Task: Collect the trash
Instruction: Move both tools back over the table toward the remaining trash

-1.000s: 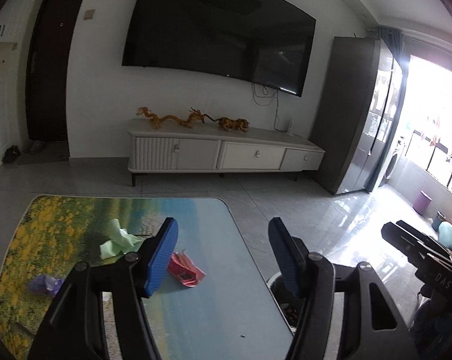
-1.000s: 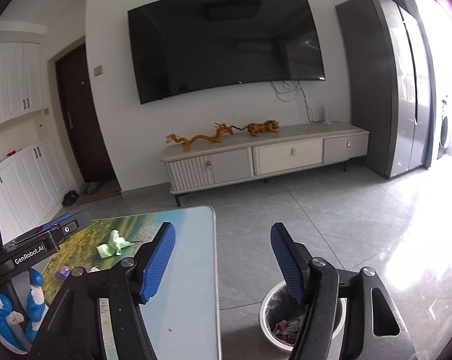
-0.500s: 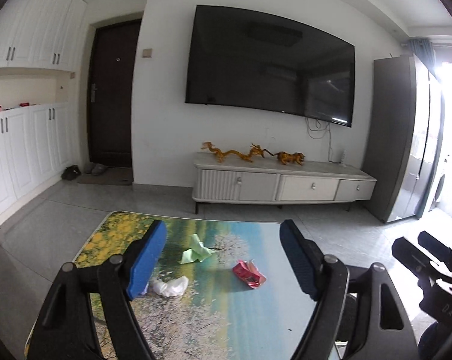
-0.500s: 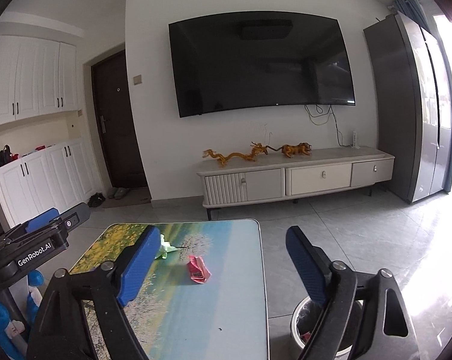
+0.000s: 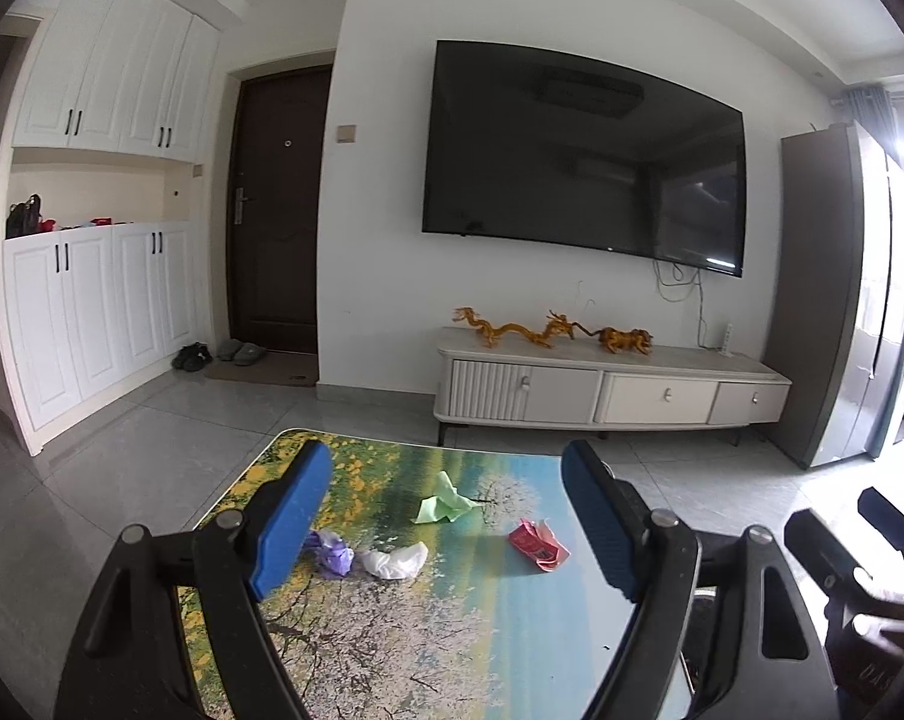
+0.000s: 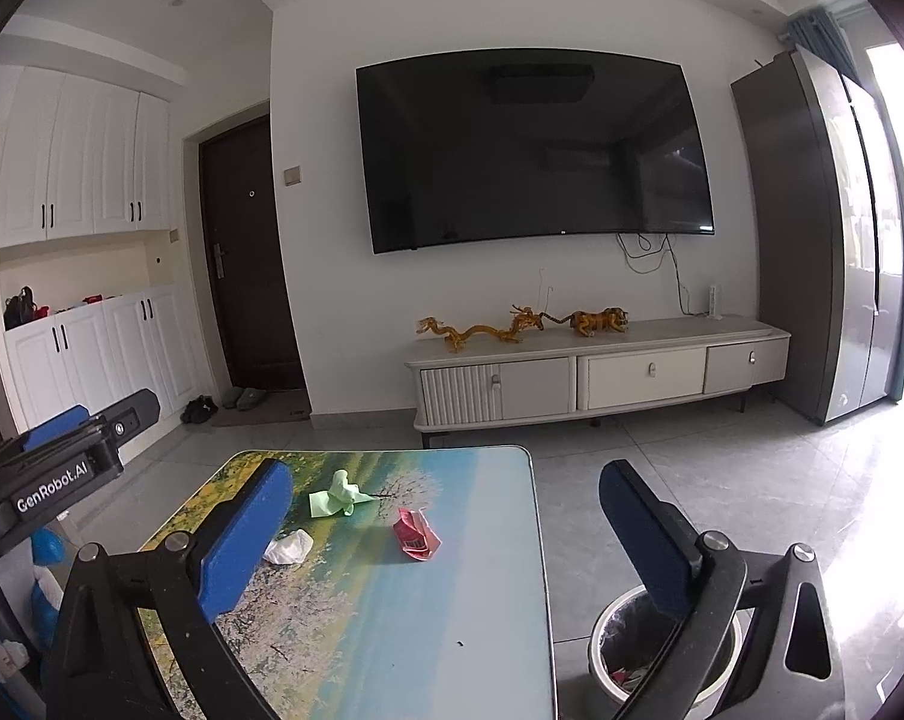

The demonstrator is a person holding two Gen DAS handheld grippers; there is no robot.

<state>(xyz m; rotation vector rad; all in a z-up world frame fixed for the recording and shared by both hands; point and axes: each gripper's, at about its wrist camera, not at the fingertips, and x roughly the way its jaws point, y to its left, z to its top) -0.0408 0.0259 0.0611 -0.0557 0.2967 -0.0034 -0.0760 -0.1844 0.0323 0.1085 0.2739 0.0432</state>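
Trash on the table (image 5: 392,648): four small bits lie close together: a red wrapper (image 5: 538,545), a green paper (image 5: 443,501), a white wad (image 5: 394,560) and a purple scrap (image 5: 332,552).
Red wrapper: flat, long side slanting away to the left; it sits nearest the bin side.
Bin (image 6: 617,654): on the floor just right of the table, with some trash inside.
Left gripper (image 5: 446,531): wide open, holding nothing; the trash lies ahead between its fingers, so I think it is nearer.
Right gripper (image 6: 446,534): wide open, empty, aimed at the table's right edge.
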